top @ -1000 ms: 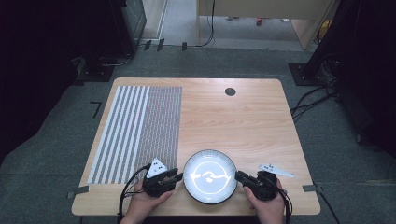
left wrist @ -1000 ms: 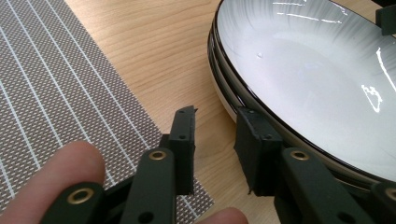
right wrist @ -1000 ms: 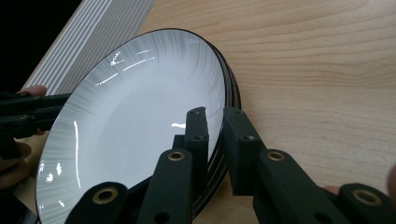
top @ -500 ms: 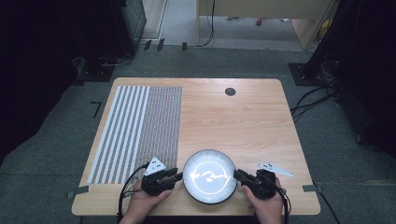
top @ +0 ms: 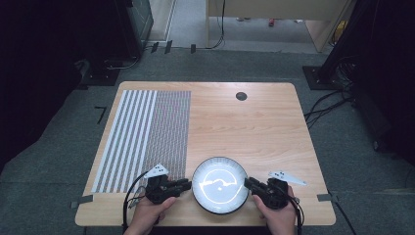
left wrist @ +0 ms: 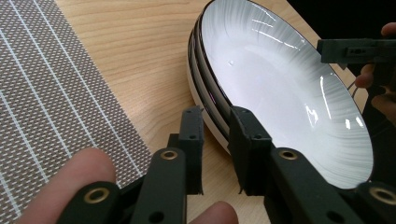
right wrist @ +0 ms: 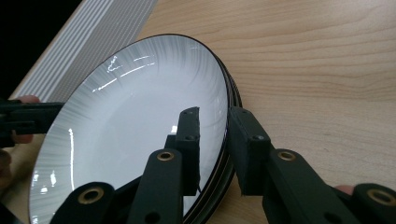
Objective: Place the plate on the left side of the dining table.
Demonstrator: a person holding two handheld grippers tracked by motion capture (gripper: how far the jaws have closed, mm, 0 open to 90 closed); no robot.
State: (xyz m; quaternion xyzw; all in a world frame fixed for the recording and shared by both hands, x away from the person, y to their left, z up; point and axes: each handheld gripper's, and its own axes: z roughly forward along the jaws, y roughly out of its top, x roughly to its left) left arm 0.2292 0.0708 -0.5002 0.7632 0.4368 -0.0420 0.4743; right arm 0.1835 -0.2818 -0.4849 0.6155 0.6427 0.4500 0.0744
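plate stack pinched at both rims, lift pending

l gripper (left wrist: 215, 126): jaws straddle the near-left rim of the plate stack (left wrist: 280, 93), one jaw outside and under the edge, one over the inner face. they've just been closing w/ the rim between them; in the left gripper view i read it as clamped on the rim, tho contact at the pads isn't crisp.

r gripper (right wrist: 214, 128): same arrangement on the opp. rim, one jaw on the white inner face, other outside the dark edge. jaws have just been opening a touch; pads look to sit against the rim, so i call it gripped, loosely.

outward: stack looks like approx. 3 plates nested, white w/ dark rims, sitting at the near edge of the wooden table (top: 254, 122), centred btw my two hands. key relation: the grips sit across the stack from each other, so the stack hangs on the line btw grippers. neither hand nearer. striped mat (top: 147, 132) lies to the left, just beyond the l gripper.

my guess: next is a level two-handed lift.
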